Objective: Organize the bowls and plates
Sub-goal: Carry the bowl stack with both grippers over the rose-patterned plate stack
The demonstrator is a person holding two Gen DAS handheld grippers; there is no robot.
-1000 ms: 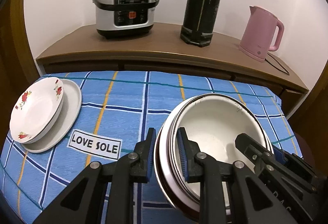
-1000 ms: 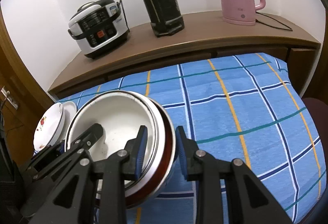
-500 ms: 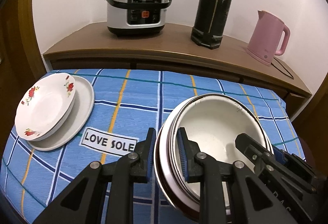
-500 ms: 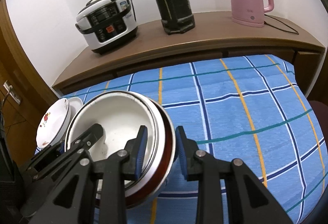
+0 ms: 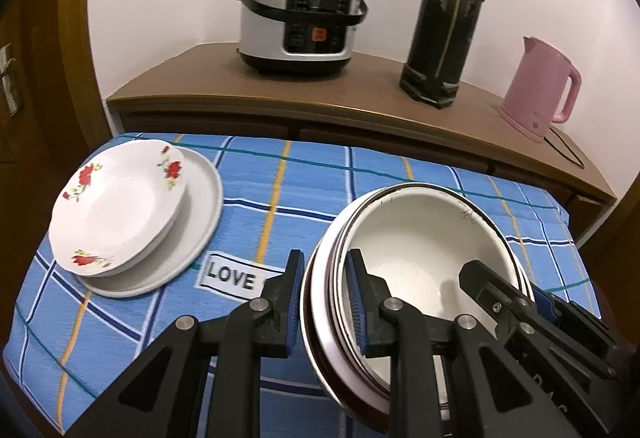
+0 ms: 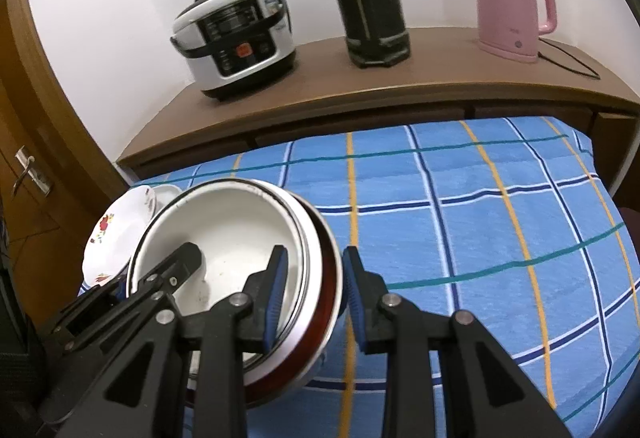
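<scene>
Jaws of left gripper (image 5: 323,302) and right gripper (image 6: 313,294) clamped opposite rims of bowl stack (image 5: 416,238), lower centre, floral plate (image 5: 116,205) on larger plate (image 5: 200,197) mid-left, rice cooker (image 5: 300,31), flask (image 5: 446,25), kettle (image 5: 536,93) behind.

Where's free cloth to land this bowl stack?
Free: blue checked cloth right of the bowl stack, out to the far edge by the sideboard; also a strip between the stack and the floral plate. Crowded: left end, where that plate sits on a larger white plate.
</scene>
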